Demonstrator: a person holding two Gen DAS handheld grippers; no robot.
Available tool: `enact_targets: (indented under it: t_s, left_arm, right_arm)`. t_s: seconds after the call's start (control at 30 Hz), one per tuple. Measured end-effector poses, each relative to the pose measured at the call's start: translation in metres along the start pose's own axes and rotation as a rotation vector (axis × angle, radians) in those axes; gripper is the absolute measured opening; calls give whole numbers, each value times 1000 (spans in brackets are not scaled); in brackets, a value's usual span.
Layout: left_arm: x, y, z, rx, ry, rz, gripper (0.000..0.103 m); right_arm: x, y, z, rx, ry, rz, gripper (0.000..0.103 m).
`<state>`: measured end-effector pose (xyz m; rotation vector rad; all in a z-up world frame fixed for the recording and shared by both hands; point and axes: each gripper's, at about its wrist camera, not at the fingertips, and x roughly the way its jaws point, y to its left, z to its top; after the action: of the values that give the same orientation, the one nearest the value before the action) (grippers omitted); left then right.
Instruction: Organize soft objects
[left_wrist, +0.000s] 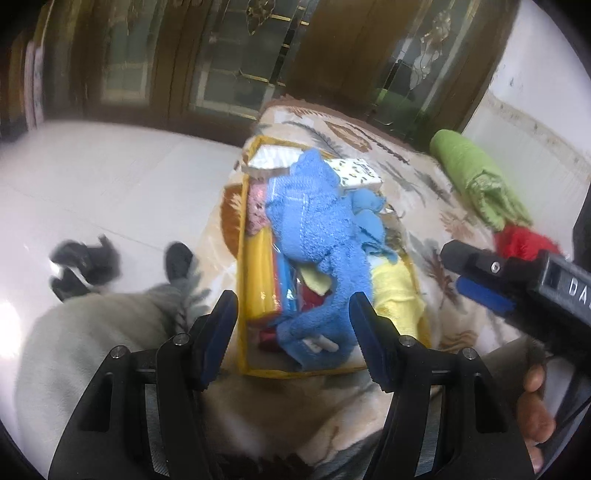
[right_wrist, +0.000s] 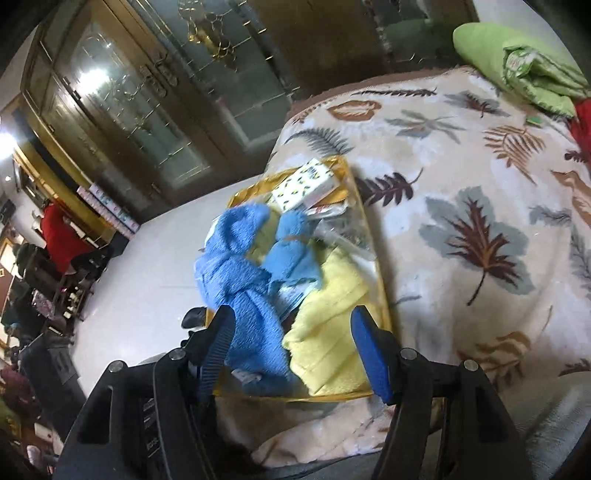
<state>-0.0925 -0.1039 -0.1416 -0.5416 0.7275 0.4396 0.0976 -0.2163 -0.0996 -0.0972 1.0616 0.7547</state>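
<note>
A clear bag with yellow trim (left_wrist: 242, 280) (right_wrist: 382, 295) lies open on a leaf-patterned blanket. A crumpled blue towel (left_wrist: 317, 236) (right_wrist: 240, 280) lies on top of it, over a yellow towel (left_wrist: 399, 295) (right_wrist: 328, 332), a pink cloth (left_wrist: 256, 206) and a yellow roll (left_wrist: 258, 273). A white patterned box (left_wrist: 356, 173) (right_wrist: 303, 184) rests at the bag's far end. My left gripper (left_wrist: 291, 321) is open and empty just above the bag's near end. My right gripper (right_wrist: 291, 332) is open and empty over the near end too; in the left wrist view it shows at the right (left_wrist: 476, 273).
The blanket (right_wrist: 461, 229) covers a bed. A green folded cloth (left_wrist: 476, 181) (right_wrist: 517, 62) and a red fluffy item (left_wrist: 524, 240) lie at the far right. Grey-trousered legs (left_wrist: 92, 332) and black shoes (left_wrist: 85, 266) are on the white floor, left. A wooden glass cabinet (right_wrist: 147, 110) stands behind.
</note>
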Motion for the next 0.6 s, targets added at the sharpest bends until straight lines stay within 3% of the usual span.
enact_targets:
  t_s: [0.1,0.6]
  left_arm:
    - [0,-5,-2,43,-4,51,63]
    - [8,-4,-3,53,42,66,63]
  right_arm:
    - [0,-1,-1,4,2,-20,65]
    - [5,9,-4,-53,24,-62,65]
